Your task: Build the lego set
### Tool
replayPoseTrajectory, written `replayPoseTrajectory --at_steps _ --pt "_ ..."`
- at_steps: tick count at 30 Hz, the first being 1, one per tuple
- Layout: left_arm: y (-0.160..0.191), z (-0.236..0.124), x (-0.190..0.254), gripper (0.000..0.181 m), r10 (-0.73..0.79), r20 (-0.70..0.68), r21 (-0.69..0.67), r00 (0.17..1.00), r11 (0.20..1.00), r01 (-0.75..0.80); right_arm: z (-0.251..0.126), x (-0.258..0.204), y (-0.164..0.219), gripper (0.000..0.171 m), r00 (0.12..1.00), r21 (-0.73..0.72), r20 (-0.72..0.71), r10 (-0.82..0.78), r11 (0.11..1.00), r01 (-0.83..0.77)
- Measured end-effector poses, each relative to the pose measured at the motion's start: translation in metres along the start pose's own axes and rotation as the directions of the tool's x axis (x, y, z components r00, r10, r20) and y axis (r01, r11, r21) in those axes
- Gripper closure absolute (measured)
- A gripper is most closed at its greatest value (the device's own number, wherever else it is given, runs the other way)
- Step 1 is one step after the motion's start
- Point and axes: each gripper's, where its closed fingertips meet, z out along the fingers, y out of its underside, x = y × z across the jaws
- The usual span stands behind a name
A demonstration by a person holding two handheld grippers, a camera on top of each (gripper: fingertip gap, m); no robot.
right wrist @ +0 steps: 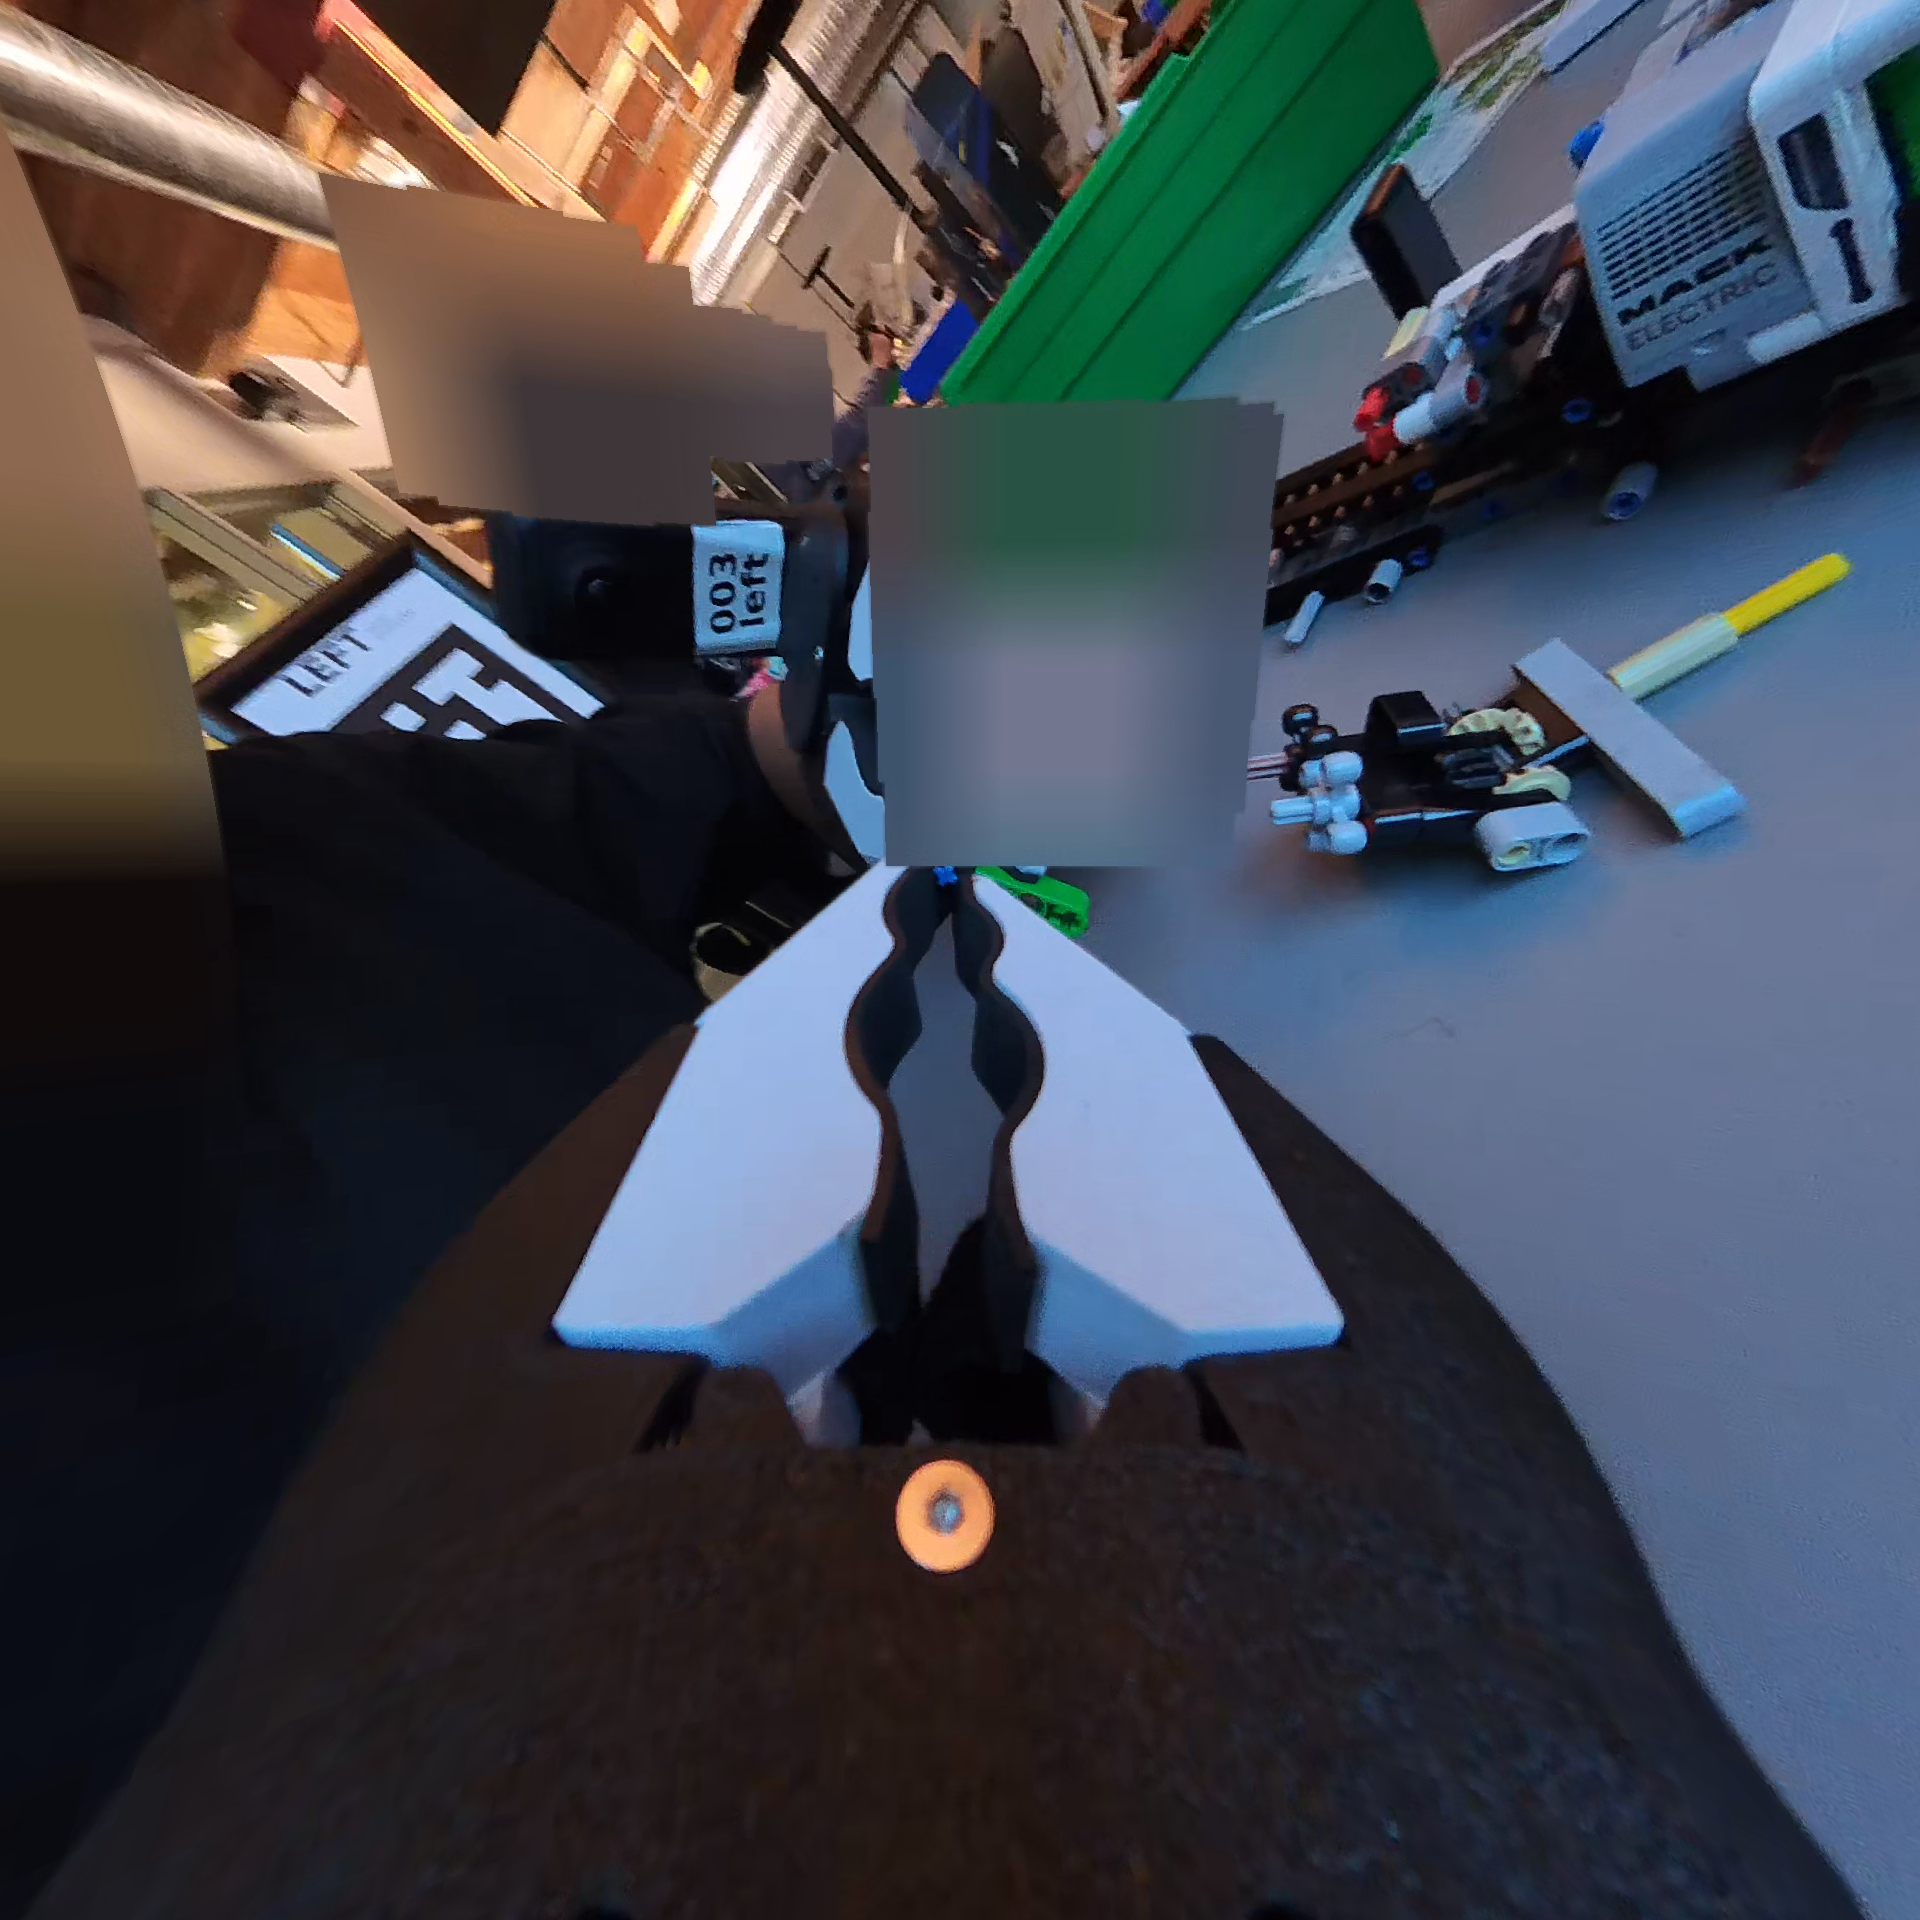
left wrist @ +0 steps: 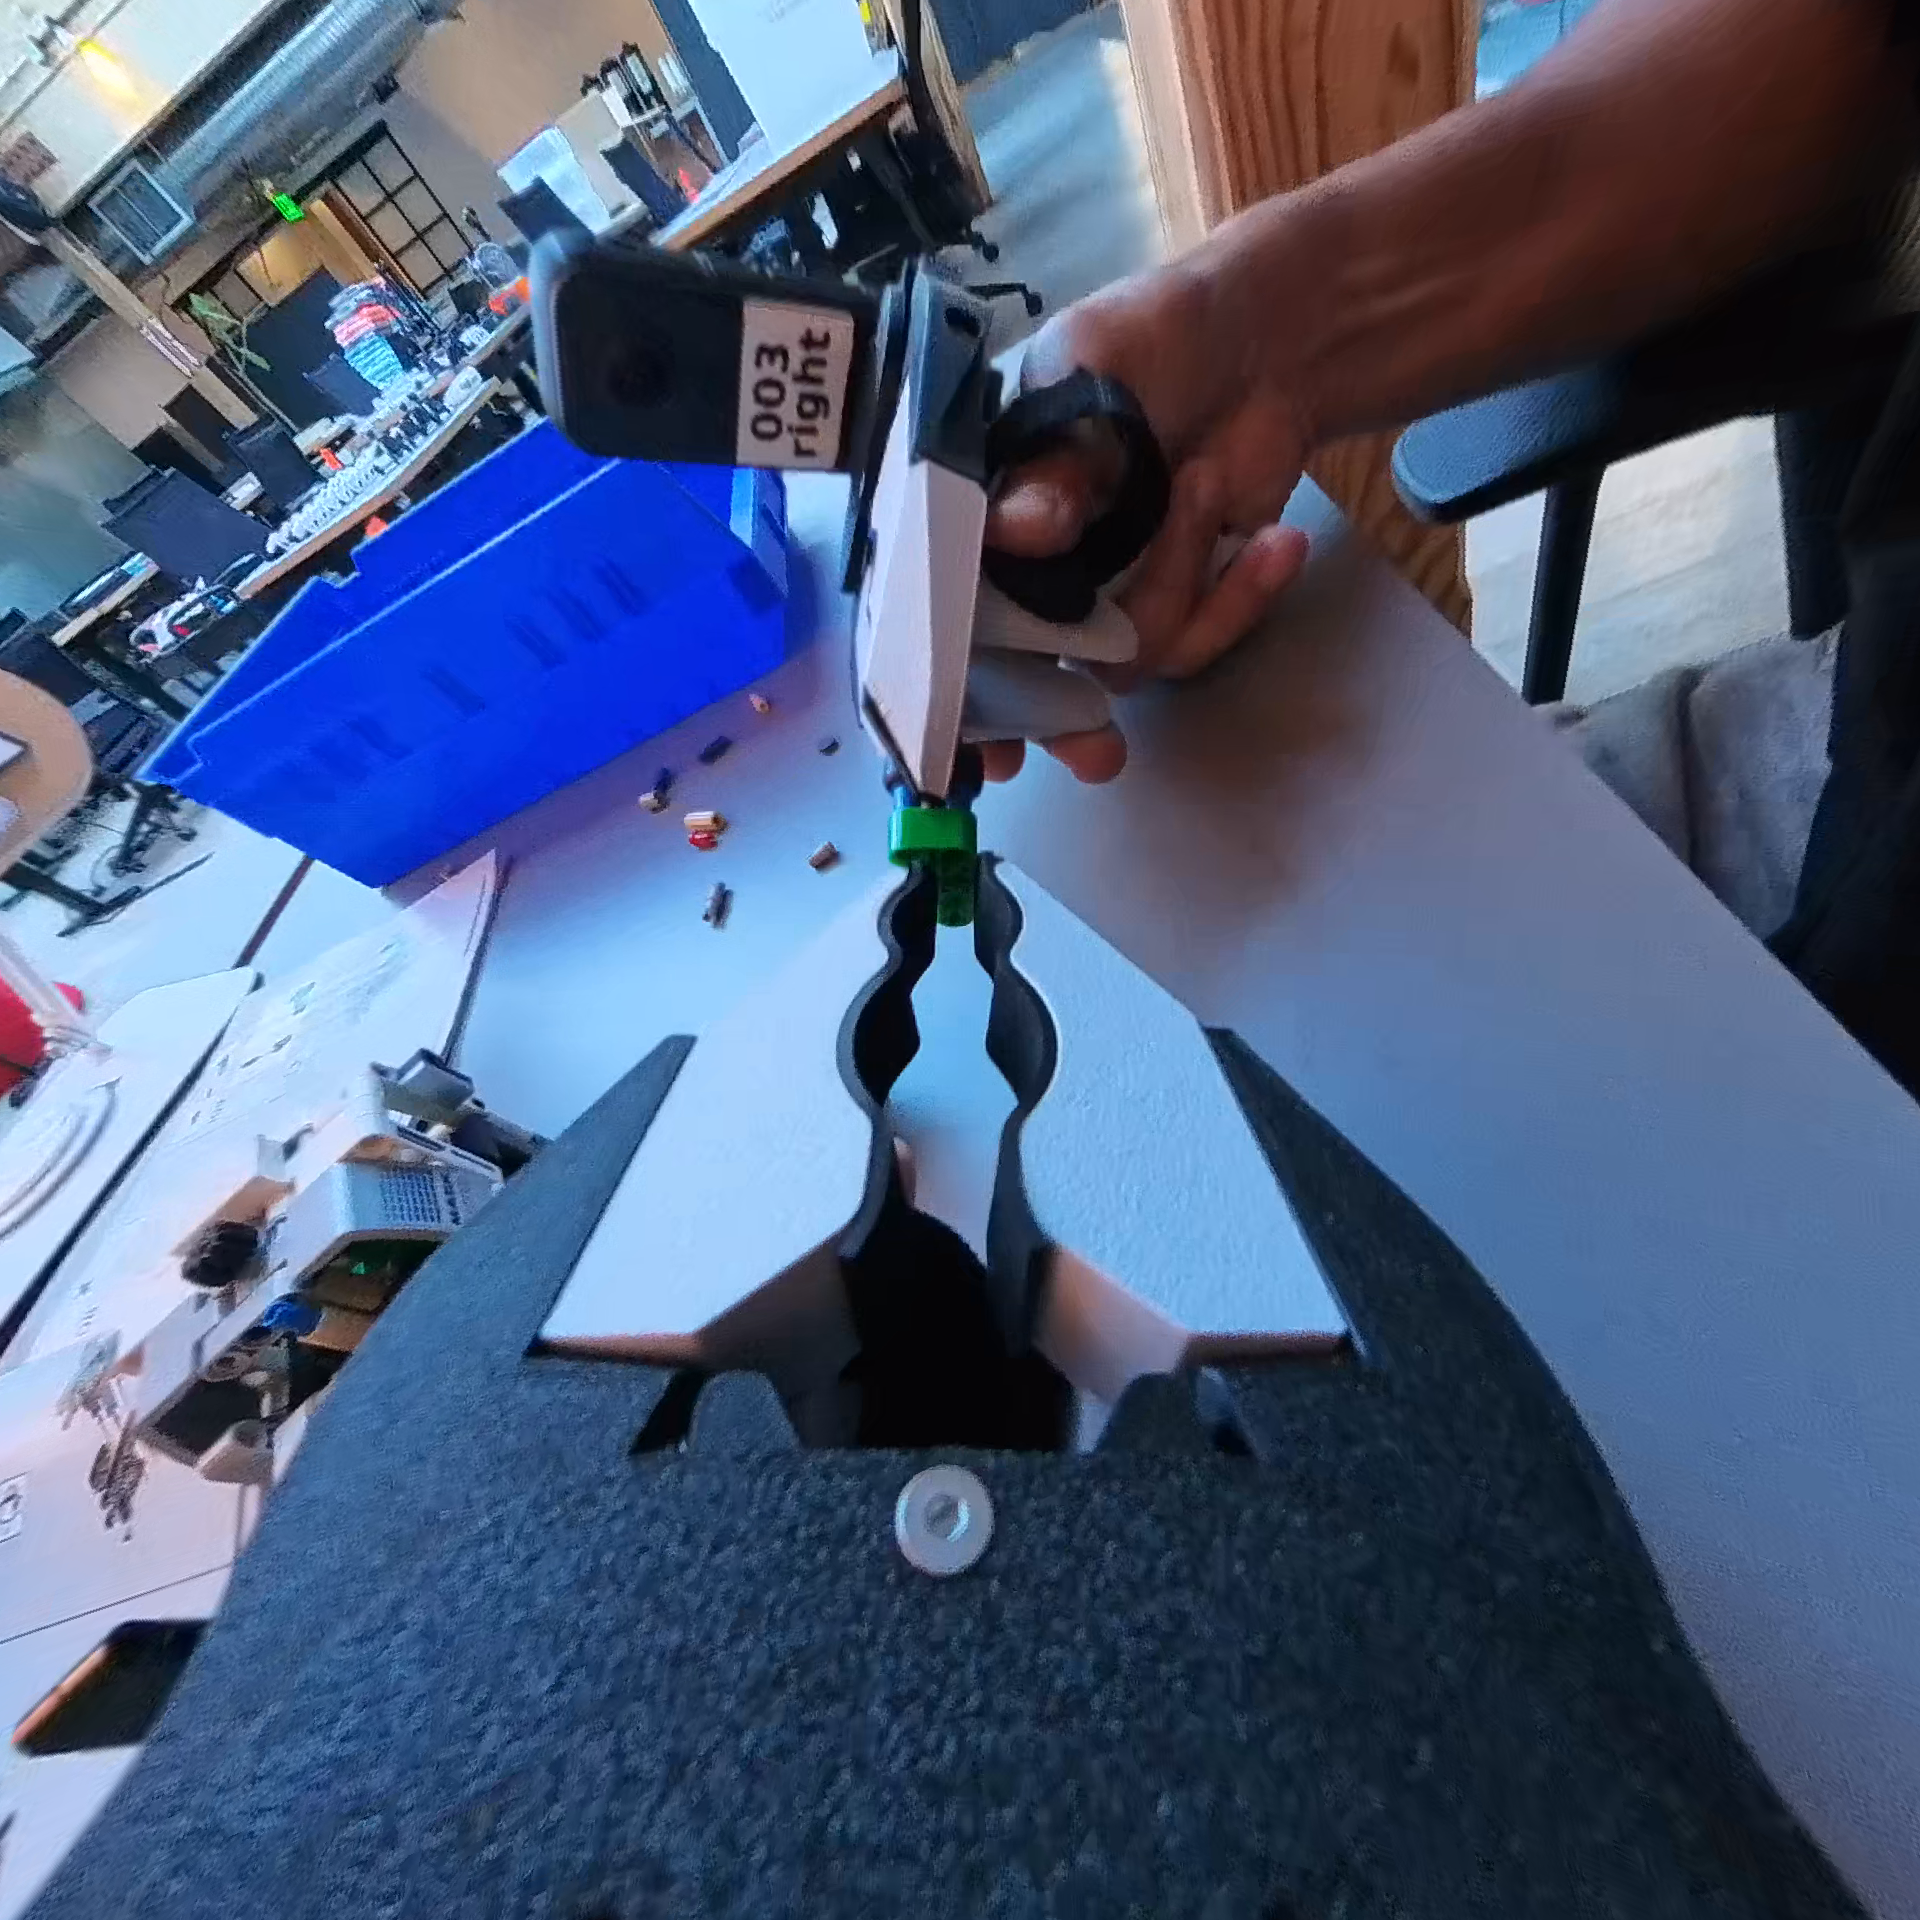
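Note:
In the left wrist view my left gripper (left wrist: 951, 878) is shut on a green lego piece (left wrist: 932, 834) and holds it just above the grey table (left wrist: 1351, 935). My right gripper (left wrist: 930, 792) comes down from above, its tips touching the top of the green piece, with small blue pin ends beside them. In the right wrist view my right gripper (right wrist: 943, 885) is nearly closed on a small blue pin (right wrist: 943, 876). The green piece (right wrist: 1051, 897) shows just beyond its tips. A blur patch hides most of the left gripper there.
A blue bin (left wrist: 468, 644) stands at the back, with several small loose pieces (left wrist: 704, 827) in front of it. A white lego truck (right wrist: 1714, 239), a black sub-assembly (right wrist: 1434, 769), a grey beam (right wrist: 1621, 738), a yellow axle (right wrist: 1745, 613) and a green bin (right wrist: 1174, 208) lie to the right. Less than 4 cm separates the two grippers' tips.

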Motion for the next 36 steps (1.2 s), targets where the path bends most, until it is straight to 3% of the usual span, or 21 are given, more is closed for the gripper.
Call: replayPoseTrajectory --at_steps 4,24,30,36 --pt "-0.01 -0.002 -0.001 0.176 -0.027 -0.003 0.067 1.0 0.997 0.027 -0.002 -0.01 -0.005 0.169 0.997 0.031 0.079 0.028 0.999 -0.031" --pt "-0.006 -0.001 -0.001 0.176 0.008 0.028 0.035 1.0 0.999 -0.009 -0.004 -0.004 -0.001 0.168 0.999 -0.002 0.034 -0.02 1.0 0.021" --pt "0.008 0.004 0.004 0.176 0.055 0.03 -0.069 0.998 0.996 -0.053 -0.005 0.008 0.01 0.168 0.997 -0.074 -0.063 -0.037 0.997 0.032" --pt "0.013 0.005 0.013 0.176 0.137 0.014 -0.096 0.99 0.986 -0.135 -0.002 0.009 0.021 0.169 0.997 -0.135 -0.068 -0.049 0.99 0.039"
